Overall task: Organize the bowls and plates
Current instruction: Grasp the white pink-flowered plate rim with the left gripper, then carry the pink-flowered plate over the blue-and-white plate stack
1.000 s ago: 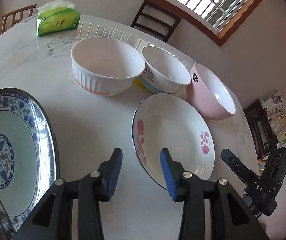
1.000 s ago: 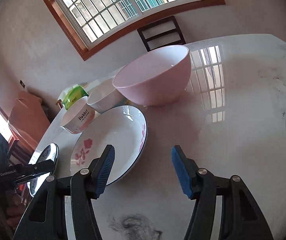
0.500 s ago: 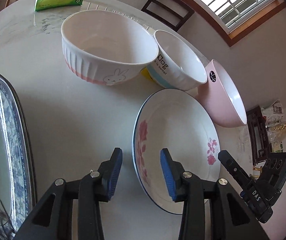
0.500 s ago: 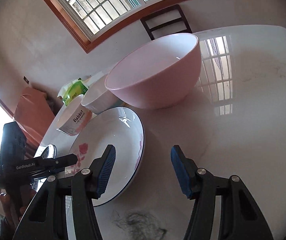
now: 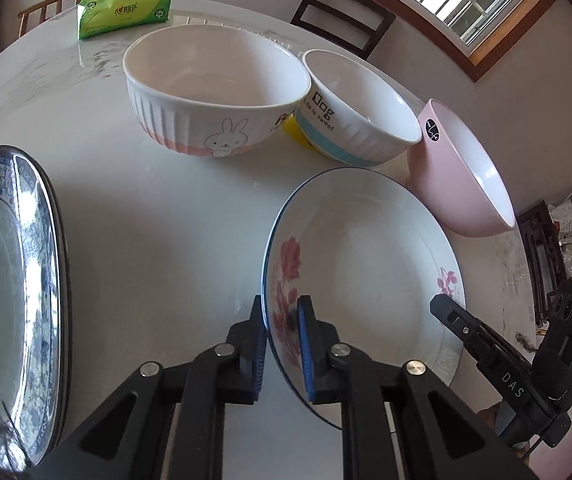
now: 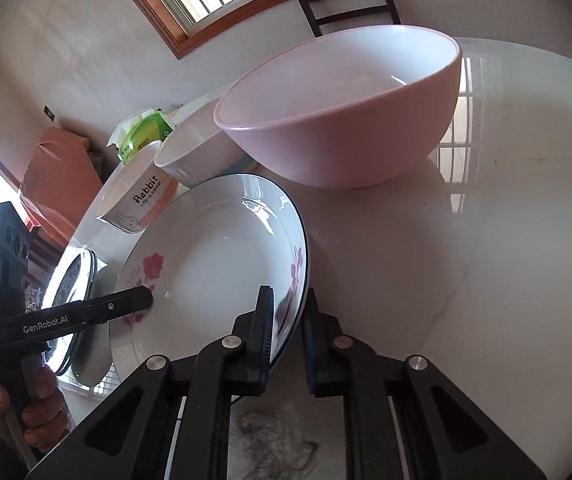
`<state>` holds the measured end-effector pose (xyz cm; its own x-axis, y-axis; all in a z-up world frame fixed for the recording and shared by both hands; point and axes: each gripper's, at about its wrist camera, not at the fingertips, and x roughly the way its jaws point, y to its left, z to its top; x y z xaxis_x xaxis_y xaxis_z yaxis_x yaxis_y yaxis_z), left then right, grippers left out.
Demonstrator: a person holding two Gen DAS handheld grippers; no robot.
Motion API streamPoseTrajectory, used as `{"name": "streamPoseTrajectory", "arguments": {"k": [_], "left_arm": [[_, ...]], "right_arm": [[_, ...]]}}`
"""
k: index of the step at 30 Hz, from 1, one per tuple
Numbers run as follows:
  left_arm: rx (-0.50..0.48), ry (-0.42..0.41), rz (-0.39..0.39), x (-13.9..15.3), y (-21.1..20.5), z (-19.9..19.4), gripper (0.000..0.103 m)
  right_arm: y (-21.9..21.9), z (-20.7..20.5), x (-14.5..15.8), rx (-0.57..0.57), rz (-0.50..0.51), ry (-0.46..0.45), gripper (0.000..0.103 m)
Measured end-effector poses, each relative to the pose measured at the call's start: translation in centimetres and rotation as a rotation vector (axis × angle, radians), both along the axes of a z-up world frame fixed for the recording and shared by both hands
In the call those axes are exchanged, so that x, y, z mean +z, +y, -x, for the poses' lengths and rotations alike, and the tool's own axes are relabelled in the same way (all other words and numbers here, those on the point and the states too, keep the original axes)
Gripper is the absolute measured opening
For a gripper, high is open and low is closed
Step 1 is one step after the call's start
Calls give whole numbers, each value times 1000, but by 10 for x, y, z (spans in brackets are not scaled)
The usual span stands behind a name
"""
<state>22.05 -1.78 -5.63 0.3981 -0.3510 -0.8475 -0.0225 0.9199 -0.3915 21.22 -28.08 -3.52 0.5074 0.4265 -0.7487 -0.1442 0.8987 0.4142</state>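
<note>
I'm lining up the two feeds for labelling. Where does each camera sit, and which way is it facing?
Left wrist: rides the left gripper, looking down along its fingers, whose jaws are closing on the flower plate; the right gripper shows at right.
Right wrist: rides the right gripper, shut on the same plate's opposite rim; the left gripper and a hand show at left.
Shared: the plate, the pink bowl, each other's gripper.

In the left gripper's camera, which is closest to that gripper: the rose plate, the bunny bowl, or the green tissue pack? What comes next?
1. White rose-patterned plate: its rim sits between the closing left gripper jaws.
2. White ribbed bowl with a bunny: mid-table, up and left.
3. Green tissue pack: at the table's far edge.
</note>
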Motion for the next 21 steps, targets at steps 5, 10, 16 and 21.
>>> {"name": "streamPoseTrajectory", "arguments": {"k": [5,10,16,21], "left_arm": [[13,21,26,1,4,20,14],[24,0,21,9,5,47,14],[17,-54,-14,23,8,74,14],[25,-60,-15,25,20,92,14]], "right_arm": [[1,13,3,2,12,-11,13],[1,37,7,-10,-16,-13,13],[6,68,15,-13,-35,-21,14],[13,89,18,-3,-40,-16,14]]}}
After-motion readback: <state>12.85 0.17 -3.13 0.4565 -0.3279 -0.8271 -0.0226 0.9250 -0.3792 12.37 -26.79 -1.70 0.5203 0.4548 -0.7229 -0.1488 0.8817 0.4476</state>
